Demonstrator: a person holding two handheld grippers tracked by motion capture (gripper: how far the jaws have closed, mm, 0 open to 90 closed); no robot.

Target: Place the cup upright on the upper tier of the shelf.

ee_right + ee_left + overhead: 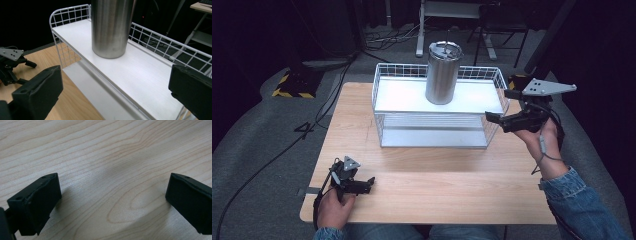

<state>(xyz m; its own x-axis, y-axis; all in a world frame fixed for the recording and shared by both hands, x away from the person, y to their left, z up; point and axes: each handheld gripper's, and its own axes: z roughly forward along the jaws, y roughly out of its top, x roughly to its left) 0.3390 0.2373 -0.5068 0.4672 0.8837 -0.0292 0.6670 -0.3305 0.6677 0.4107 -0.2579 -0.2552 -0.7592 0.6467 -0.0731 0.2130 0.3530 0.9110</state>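
A tall steel tumbler [443,75] with a lid stands upright on the top shelf of a white wire rack [398,96] at the back of the wooden table [437,182]. My right gripper [501,106] hovers by the rack's right end, open and holding nothing. In the right gripper view the tumbler [112,27] rises ahead on the white shelf [145,75], beyond the wide-apart jaws of that gripper [115,92]. My left gripper [368,184] rests on the table's front left corner. Its jaws stand wide apart over bare wood [112,197].
The rack has a lower shelf [432,136] with nothing on it. The left gripper [11,65] shows far off in the right gripper view. Cables [287,145] lie on the grey floor to the left, and a yellow-black striped base [292,85] stands at back left.
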